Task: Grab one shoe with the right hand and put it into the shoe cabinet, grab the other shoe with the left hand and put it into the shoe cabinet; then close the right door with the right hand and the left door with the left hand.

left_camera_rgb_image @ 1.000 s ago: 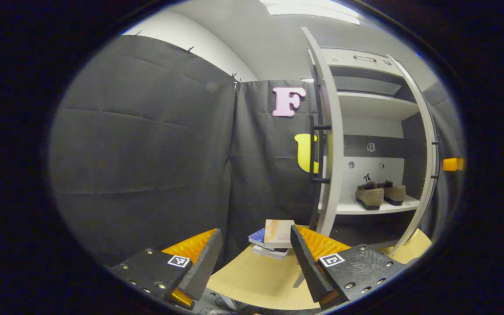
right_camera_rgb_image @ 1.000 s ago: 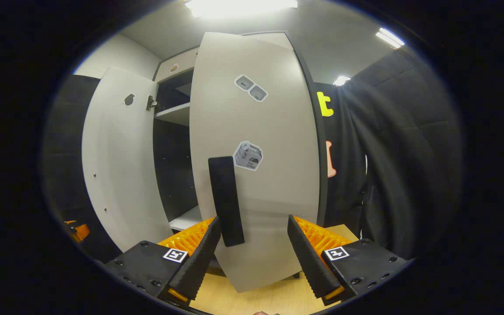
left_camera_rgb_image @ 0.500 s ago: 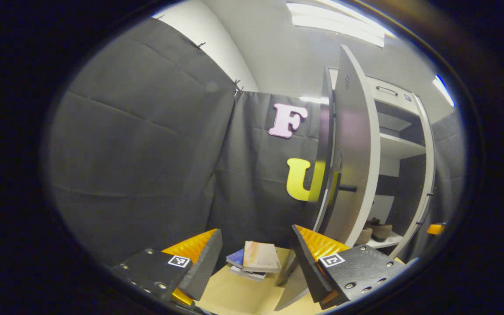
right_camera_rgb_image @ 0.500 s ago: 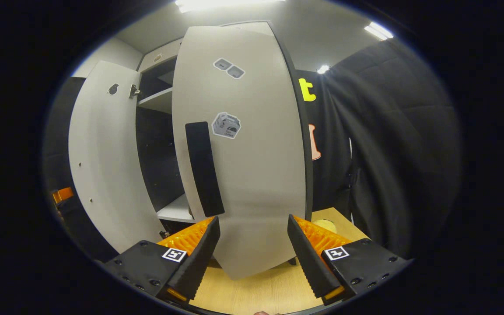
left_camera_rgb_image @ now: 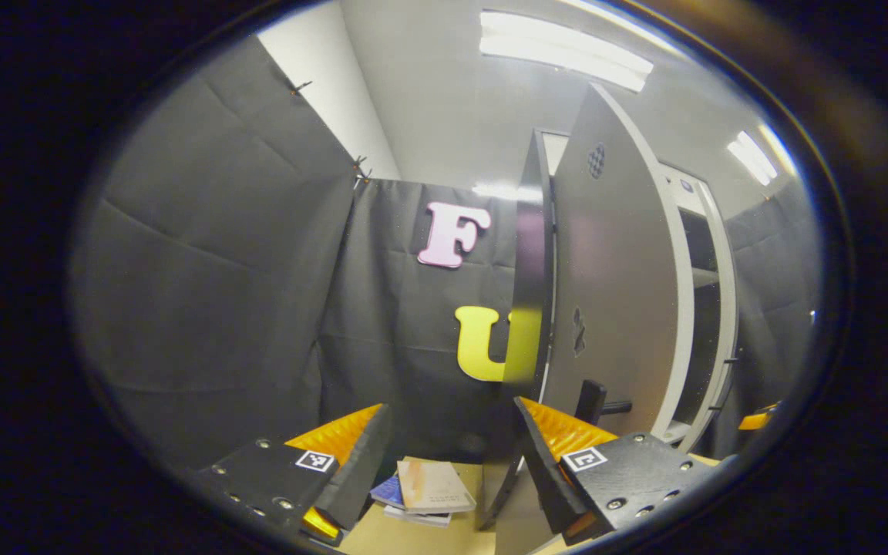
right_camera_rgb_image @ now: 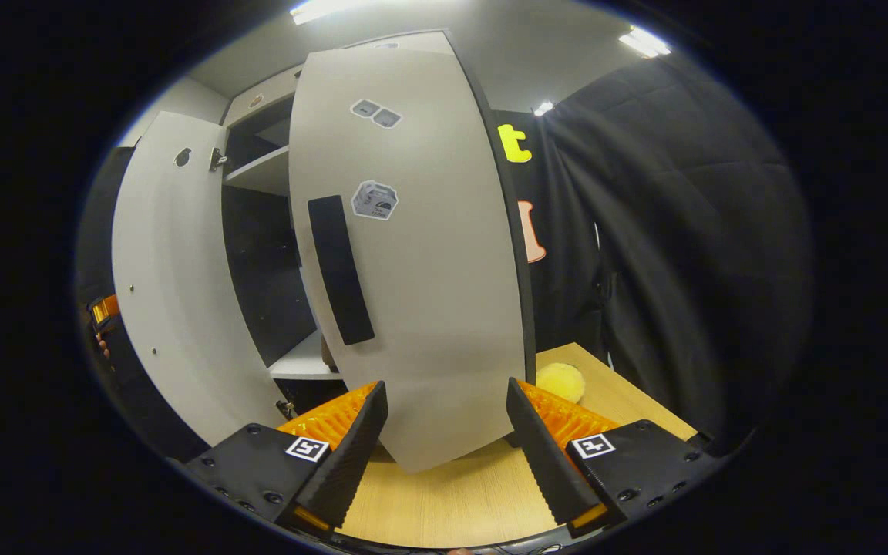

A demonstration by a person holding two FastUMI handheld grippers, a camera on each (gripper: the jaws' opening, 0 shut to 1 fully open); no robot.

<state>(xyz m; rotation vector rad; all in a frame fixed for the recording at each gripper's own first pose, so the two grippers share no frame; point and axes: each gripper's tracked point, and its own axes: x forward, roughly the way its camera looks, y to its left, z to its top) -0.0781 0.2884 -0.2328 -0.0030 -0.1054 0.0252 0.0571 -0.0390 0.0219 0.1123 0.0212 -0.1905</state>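
In the left gripper view, the left gripper [left_camera_rgb_image: 450,455] is hanging with its 2 fingers spread wide and holding nothing, its right finger [left_camera_rgb_image: 540,462] sitting just in front of the left door [left_camera_rgb_image: 613,308] of the shoe cabinet [left_camera_rgb_image: 710,308]. That door is standing partly open, showing its grey outer face with a dark bar handle [left_camera_rgb_image: 594,401] low down, and a narrow strip of the cabinet's shelves is showing past its edge. A small stack of books [left_camera_rgb_image: 425,489] is lying on the wooden worktop [left_camera_rgb_image: 382,536] between the fingers, near the foot of the door. At the far right of this view an orange part of the other gripper is peeking in. In the right gripper view, the right gripper [right_camera_rgb_image: 448,447] is also gaping wide with nothing in it, its fingers framing the bottom edge of the right door [right_camera_rgb_image: 428,293], though whether either is touching the panel cannot be told. This door is carrying a long dark handle [right_camera_rgb_image: 340,270] and 3 stickers [right_camera_rgb_image: 375,200], and is standing part-way open. Behind it the cabinet's dark interior and a pale shelf [right_camera_rgb_image: 301,362] are showing, with the left door's inner face beyond. A brown edge at the shelf may be a shoe, but it is too small to tell. A round yellow object [right_camera_rgb_image: 560,379] is lying on the worktop beside the right door's far edge.
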